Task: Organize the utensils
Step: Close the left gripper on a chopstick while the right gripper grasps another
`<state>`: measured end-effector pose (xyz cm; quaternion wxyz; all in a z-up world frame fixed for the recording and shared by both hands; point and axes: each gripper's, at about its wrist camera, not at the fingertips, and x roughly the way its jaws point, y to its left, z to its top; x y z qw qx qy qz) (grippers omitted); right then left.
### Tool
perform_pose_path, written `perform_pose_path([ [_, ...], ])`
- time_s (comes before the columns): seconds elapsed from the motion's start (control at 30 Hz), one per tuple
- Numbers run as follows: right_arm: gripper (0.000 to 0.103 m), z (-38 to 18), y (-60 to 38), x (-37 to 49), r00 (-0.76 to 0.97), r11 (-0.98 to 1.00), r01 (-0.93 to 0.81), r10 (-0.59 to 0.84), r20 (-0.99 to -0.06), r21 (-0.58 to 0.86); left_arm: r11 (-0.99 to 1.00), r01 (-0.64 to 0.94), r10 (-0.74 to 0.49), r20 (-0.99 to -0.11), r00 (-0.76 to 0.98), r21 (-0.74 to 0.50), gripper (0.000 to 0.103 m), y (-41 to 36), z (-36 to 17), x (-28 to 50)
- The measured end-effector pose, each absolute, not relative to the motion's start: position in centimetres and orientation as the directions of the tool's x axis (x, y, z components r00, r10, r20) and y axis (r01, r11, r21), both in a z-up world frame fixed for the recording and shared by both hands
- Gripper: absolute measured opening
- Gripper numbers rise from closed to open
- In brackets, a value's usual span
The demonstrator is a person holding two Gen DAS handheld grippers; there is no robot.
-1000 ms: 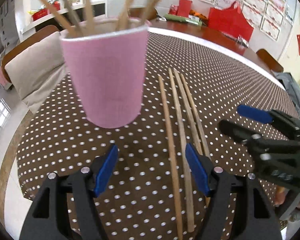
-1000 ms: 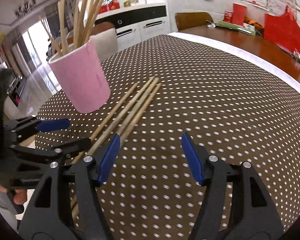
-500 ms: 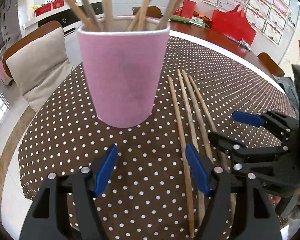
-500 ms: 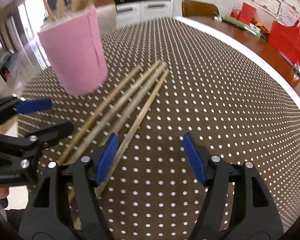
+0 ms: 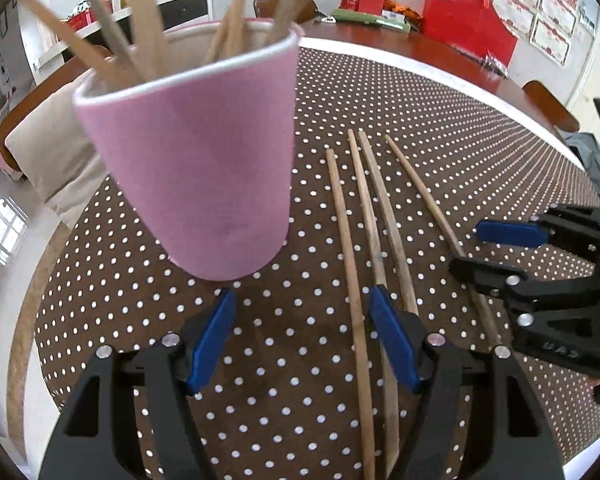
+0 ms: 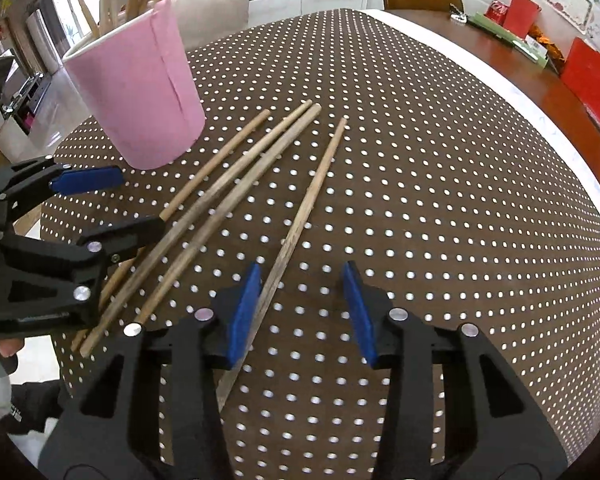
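A pink cup (image 5: 196, 160) holding several wooden chopsticks stands on the dotted brown tablecloth (image 5: 440, 128); it also shows in the right wrist view (image 6: 140, 96). Several loose chopsticks (image 5: 360, 232) lie to its right. One chopstick (image 6: 304, 208) lies apart from the other three (image 6: 220, 200). My left gripper (image 5: 304, 332) is open and empty just in front of the cup. My right gripper (image 6: 304, 312) is open and empty, with the separate chopstick running beside its left finger (image 6: 242, 316).
The table's white and wooden edge (image 6: 540, 92) curves along the right. Red bags and papers (image 5: 468, 24) lie at the far side. A cushioned chair (image 6: 212, 4) stands behind the cup. The table drops off at the near left.
The right gripper has moved forward and left to the chopsticks, and one chopstick now lies apart from the rest. The left gripper has come closer to the cup.
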<state>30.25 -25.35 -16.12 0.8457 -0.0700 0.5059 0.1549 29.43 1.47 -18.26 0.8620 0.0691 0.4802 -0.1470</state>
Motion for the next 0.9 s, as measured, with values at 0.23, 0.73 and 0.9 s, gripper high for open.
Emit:
perform_pose_path([
  [0.23,0.041,-15.8,-26.0,32.2,0.367,0.931,-0.363,0.185,-0.912,0.042,0.949,0.315,-0.139,-0.854,0.501,0.031,0.041,-0.6,-18.0,30.5],
  [0.73,0.007,-15.3,-28.0,37.5,0.221,0.931,-0.356,0.171,-0.960,0.084,0.941,0.337,-0.204,-0.864,0.461,-0.042,0.005,-3.8,-17.5,31.3],
  [0.9,0.006,-15.1,-29.9,36.3,0.261,0.928,-0.336,0.257,-0.931,0.162,0.926,0.368,-0.272,-0.818,0.508,-0.079,0.005,-4.3,-15.8,29.5],
])
